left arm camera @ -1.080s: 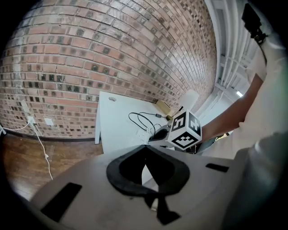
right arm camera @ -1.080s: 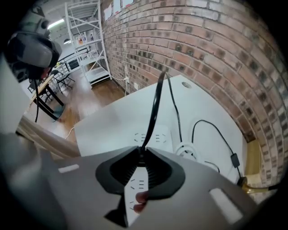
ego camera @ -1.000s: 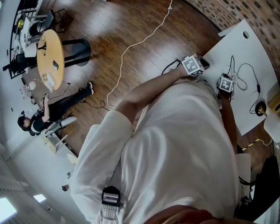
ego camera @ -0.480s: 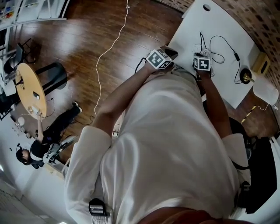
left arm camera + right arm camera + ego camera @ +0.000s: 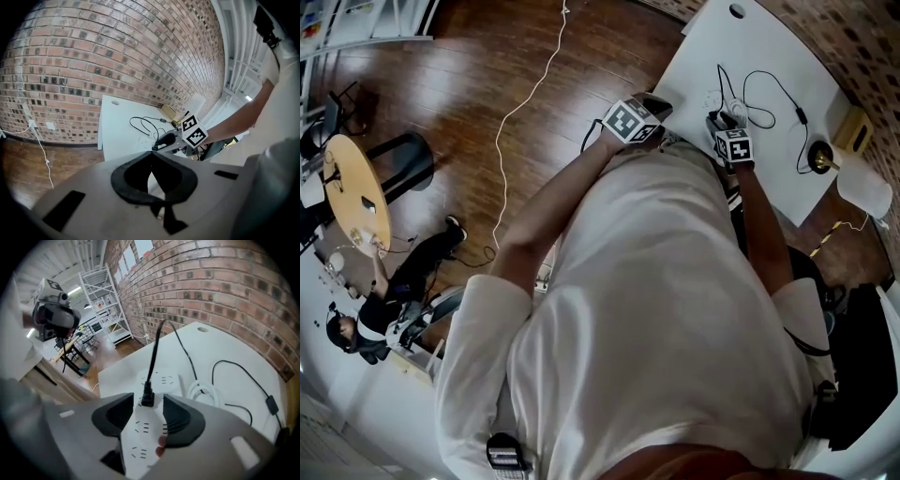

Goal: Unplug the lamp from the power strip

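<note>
Wood floor (image 5: pixel 487 56) fills the left side. The left gripper (image 5: pixel 151 159) has its fingers (image 5: pixel 136 173) pinched shut on nothing. Over the white desk (image 5: pixel 769 47), the right gripper (image 5: pixel 148 408) has its fingers (image 5: pixel 180 420) just popped wide open. The black plug (image 5: pixel 146 397) sits untouched between them, seated in the power strip (image 5: pixel 140 432). The lamp (image 5: pixel 858 178) stands at the right end, by the brick wall (image 5: pixel 853 37).

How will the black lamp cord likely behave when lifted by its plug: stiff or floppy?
Probably floppy: the cord lies in loose curves across the table. Near the plug it arches upward, so that stretch seems stiffer. It looks thin, so likely light.
</note>
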Demonstrator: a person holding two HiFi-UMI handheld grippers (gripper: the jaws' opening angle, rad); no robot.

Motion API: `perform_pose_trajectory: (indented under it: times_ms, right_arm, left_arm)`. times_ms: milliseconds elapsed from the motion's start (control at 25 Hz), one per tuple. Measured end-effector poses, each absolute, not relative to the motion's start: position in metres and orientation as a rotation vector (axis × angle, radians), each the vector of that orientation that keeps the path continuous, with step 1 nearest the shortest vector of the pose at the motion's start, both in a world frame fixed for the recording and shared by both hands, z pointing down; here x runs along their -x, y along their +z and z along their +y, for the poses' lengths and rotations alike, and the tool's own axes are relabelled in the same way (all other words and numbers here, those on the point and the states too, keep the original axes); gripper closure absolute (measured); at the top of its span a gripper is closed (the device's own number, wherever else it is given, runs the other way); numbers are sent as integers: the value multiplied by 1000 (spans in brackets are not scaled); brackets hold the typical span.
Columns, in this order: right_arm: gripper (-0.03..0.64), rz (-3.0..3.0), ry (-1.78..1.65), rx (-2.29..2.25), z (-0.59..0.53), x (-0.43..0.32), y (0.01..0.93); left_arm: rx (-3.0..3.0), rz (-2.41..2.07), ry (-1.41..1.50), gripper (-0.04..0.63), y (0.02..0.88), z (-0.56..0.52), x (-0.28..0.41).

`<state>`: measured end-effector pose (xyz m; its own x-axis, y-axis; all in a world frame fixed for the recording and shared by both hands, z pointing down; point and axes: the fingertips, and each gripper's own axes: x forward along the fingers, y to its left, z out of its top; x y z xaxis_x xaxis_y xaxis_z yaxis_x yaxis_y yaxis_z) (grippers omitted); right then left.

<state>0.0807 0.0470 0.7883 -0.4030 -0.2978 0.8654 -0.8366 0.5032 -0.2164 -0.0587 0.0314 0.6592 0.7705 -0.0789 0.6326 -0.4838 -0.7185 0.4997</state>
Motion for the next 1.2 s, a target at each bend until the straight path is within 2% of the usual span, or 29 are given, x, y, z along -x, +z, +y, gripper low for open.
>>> perform_pose_trajectory:
  times_ms: [120, 400, 760, 1040, 1200]
  right_arm:
    - [416, -1948, 767, -822, 57, -76, 789]
    - [538, -1884, 775, -827, 47, -76, 787]
    - [555, -1767, 643, -950, 60, -75, 792]
    - [541, -1588, 858, -912, 43, -72, 801]
    - [541, -1627, 830, -890, 45, -74, 800]
  left_arm:
    - [-2290, -415, 774, 591, 658, 28, 56]
    - [-2294, -419, 766, 591, 659, 24, 59]
    - [-2285, -434, 761, 591, 659, 17, 68]
    - [-2269, -429, 763, 591, 666, 15, 79]
    - [-2286, -387, 767, 591, 665, 14, 68]
